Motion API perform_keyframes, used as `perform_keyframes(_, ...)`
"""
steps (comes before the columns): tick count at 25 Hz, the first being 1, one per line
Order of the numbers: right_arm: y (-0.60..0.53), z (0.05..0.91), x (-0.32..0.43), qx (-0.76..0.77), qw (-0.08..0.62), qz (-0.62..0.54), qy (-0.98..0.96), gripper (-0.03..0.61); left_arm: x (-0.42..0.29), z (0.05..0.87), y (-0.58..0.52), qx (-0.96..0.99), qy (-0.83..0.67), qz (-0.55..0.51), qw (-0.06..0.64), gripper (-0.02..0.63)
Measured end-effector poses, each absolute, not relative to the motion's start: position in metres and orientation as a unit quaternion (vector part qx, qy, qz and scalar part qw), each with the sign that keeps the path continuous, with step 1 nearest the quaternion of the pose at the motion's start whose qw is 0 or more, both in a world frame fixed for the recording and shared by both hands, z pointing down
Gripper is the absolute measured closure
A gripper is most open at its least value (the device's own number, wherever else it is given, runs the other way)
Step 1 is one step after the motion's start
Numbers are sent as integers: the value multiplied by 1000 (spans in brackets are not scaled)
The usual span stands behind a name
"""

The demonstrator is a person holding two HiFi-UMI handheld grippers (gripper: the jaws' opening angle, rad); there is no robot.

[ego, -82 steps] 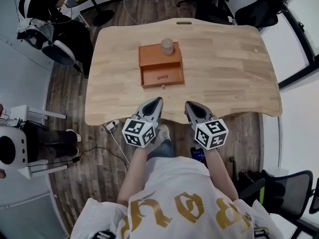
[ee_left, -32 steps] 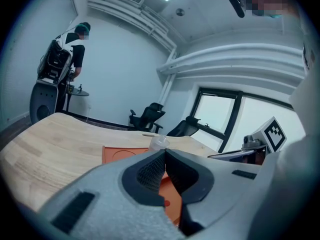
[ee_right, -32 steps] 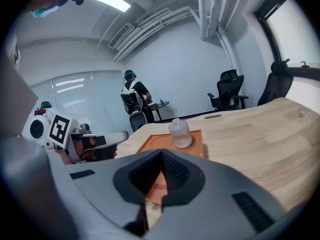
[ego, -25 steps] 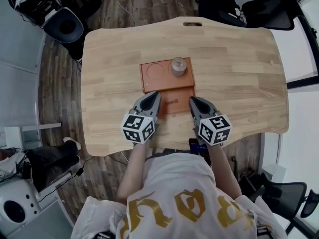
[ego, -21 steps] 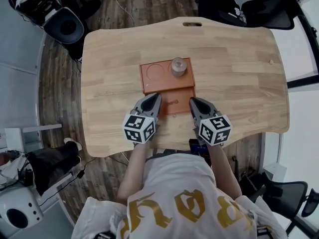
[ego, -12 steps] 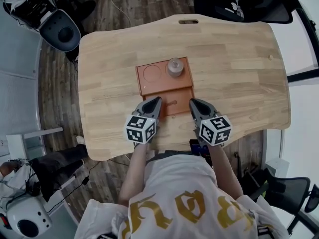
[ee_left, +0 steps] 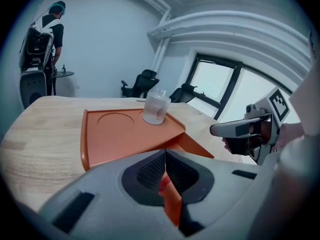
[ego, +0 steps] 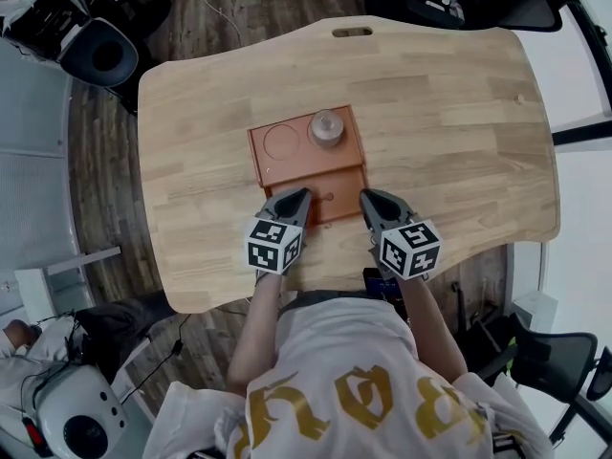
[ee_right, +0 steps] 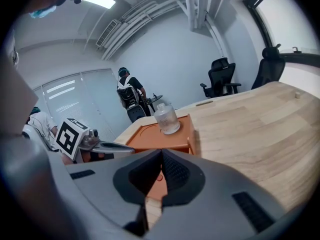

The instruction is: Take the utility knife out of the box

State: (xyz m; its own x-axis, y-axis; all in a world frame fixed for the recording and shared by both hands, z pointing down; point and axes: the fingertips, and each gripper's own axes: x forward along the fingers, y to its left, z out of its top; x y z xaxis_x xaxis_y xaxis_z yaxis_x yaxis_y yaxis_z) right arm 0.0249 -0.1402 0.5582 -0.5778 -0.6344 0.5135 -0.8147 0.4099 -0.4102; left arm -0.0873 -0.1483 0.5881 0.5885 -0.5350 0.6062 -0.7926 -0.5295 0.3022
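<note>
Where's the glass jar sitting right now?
In the head view the glass jar stands on top of the orange box, at its far right corner. It is just right of the round recess and beyond the open drawer.

Pale matt wooden counter [ego: 449, 113] with visible grain, smooth matt orange box [ego: 287, 165] at its middle, clear glossy jar [ego: 326, 128] also mid-counter, dark wood-plank floor [ego: 105, 170] around the counter.
</note>
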Motion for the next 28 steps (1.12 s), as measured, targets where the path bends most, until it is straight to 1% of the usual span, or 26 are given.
perform_keyframes(6,-144,562,36,453,125,319,-823,566,-80,605,-147,845,-378,251,282,603)
perform_keyframes(9,-148,565,37,451,126,323,-822,566,-72,617,-146,844,-359,285,278,601)
perform_keyframes(15,-144,569,39,451,127,330,-819,566,-56,635,-134,842,-298,382,237,601)
perform_keyframes(21,-141,575,37,448,117,345,-816,566,-46,648,-133,846,-250,417,218,598)
perform_keyframes(23,-140,577,36,446,116,349,-816,566,-47,653,-131,846,-239,426,216,581)
perform_keyframes(25,-140,580,36,445,120,349,-816,566,-47,657,-130,844,-230,434,217,544)
perform_keyframes(28,-143,586,38,447,133,345,-815,566,-46,664,-132,838,-223,451,210,531)
